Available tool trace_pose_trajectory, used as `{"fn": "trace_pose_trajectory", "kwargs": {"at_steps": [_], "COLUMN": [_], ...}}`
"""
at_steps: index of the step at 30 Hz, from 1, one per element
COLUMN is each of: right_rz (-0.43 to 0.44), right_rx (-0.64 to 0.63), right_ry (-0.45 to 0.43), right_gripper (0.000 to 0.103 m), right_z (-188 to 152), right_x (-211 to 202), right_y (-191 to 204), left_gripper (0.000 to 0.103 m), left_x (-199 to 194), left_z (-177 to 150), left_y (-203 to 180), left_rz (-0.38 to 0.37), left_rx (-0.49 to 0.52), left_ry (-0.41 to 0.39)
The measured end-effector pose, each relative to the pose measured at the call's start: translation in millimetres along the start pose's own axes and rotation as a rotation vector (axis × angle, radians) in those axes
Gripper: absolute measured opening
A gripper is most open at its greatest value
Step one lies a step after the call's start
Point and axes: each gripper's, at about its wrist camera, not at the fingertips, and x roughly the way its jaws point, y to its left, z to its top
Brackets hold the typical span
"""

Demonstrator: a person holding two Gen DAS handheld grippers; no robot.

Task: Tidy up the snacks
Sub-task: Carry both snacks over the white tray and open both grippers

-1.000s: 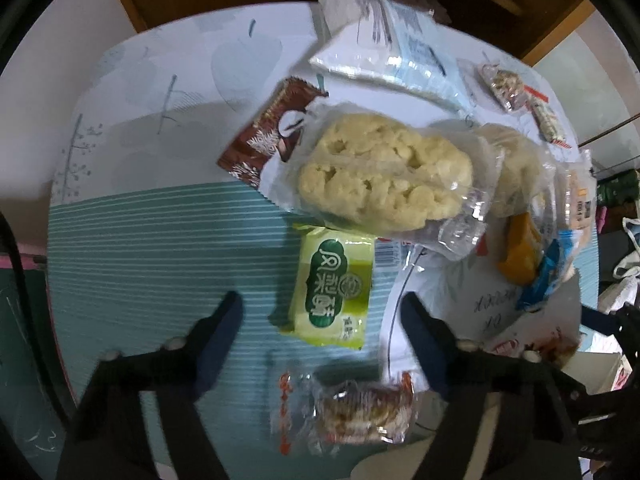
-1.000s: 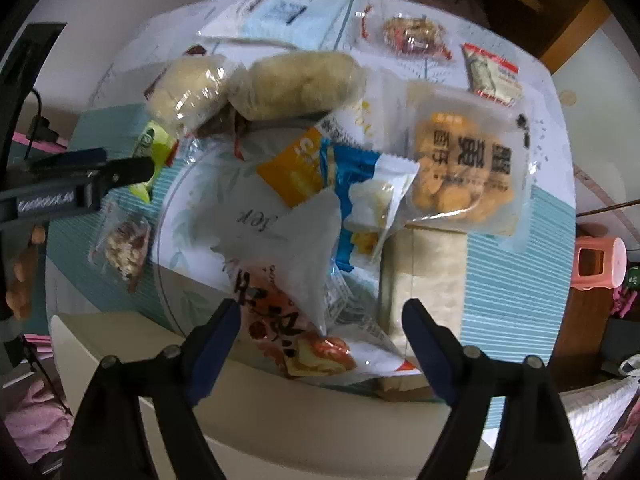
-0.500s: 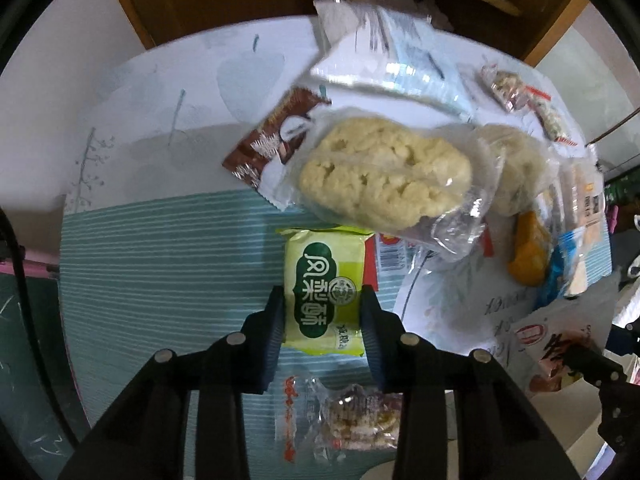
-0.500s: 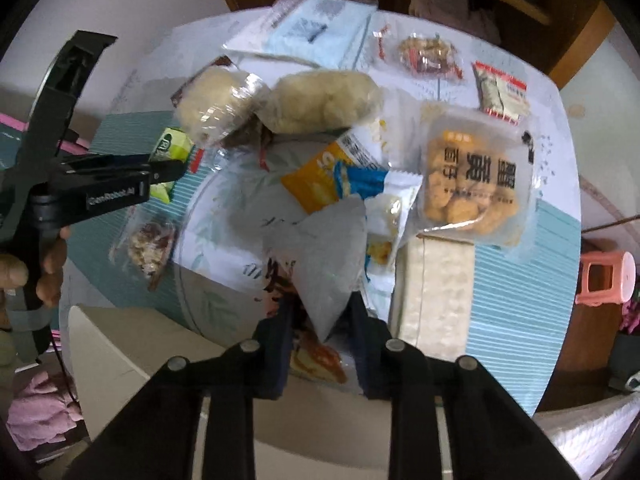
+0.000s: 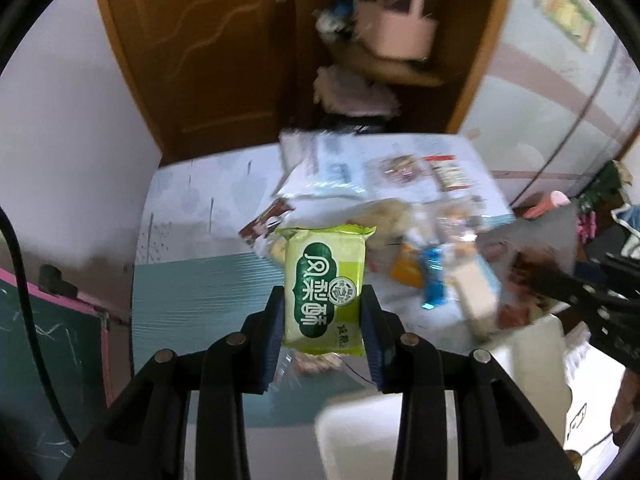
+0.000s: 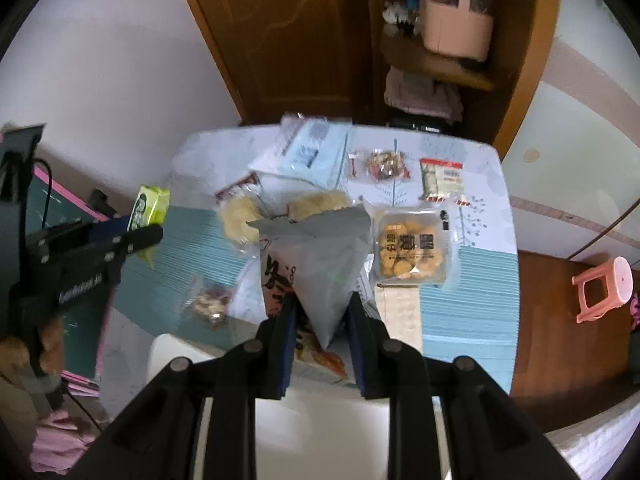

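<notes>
My left gripper is shut on a yellow-green cake packet and holds it upright, well above the table. The same packet shows at the left of the right wrist view, clamped in the left gripper's black body. My right gripper is shut on the lower corner of a grey-white snack bag with red print, lifted off the table. Below lie more snacks: two bread packs, a tray of round biscuits, a pale blue pack.
A small nut packet lies near the table's front left. A white chair back stands at the near edge. Behind the table are a wooden door and a shelf with a pink basket. A pink stool stands on the floor to the right.
Both grippers were open above the snacks a second ago. Each closed on its packet, the left on the green one, the right on the grey-white bag, and both lifted clear of the table.
</notes>
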Motion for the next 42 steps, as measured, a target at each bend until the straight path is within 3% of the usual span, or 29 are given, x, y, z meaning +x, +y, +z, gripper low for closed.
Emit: {"fn": "trace_pose_trajectory", "kwargs": {"at_steps": [4, 9, 18, 24, 26, 28, 30, 34, 42], "right_rz": [0.013, 0.032, 0.008, 0.018, 0.02, 0.023, 0.03, 0.045, 0.029], "right_rx": [0.001, 0.0, 0.025, 0.051, 0.053, 0.059, 0.066, 0.084, 0.088], "right_ry": [-0.028, -0.011, 0.128, 0.234, 0.243, 0.253, 0.255, 0.23, 0.149], "right_gripper": [0.024, 0.024, 0.025, 0.026, 0.026, 0.027, 0.029, 0.038, 0.039], "right_z": [-21.7, -57.9, -122.9, -147.8, -151.6, -152.8, -152.1, -148.7, -140.5], "right_x": [-31.0, -57.7, -34.4, -5.6, -2.6, -0.6, -0.5, -7.5, -28.2], "right_y": [6.4, 12.1, 2.1, -4.2, -4.0, -3.7, -4.3, -4.8, -7.1], "left_gripper": [0.034, 0.034, 0.034, 0.036, 0.045, 0.073, 0.08, 0.083, 0.083], "left_x": [-47.8, -73.2, -33.3, -9.7, -9.6, -11.0, -14.6, -20.7, -39.0], "left_z": [-21.0, -53.5, -114.9, -138.9, -142.6, -144.9, -144.0, -140.6, -134.3], "left_y": [-26.4, -53.0, -89.0, -90.9, -90.6, -89.8, -89.4, -88.0, -85.1], "left_rz": [-0.045, -0.079, -0.047, -0.054, -0.05, -0.036, -0.026, -0.015, -0.021], "left_rx": [0.031, 0.067, 0.12, 0.087, 0.078, 0.061, 0.051, 0.041, 0.003], "left_ry": [-0.03, -0.019, 0.105, 0.199, 0.204, 0.203, 0.181, 0.163, 0.091]}}
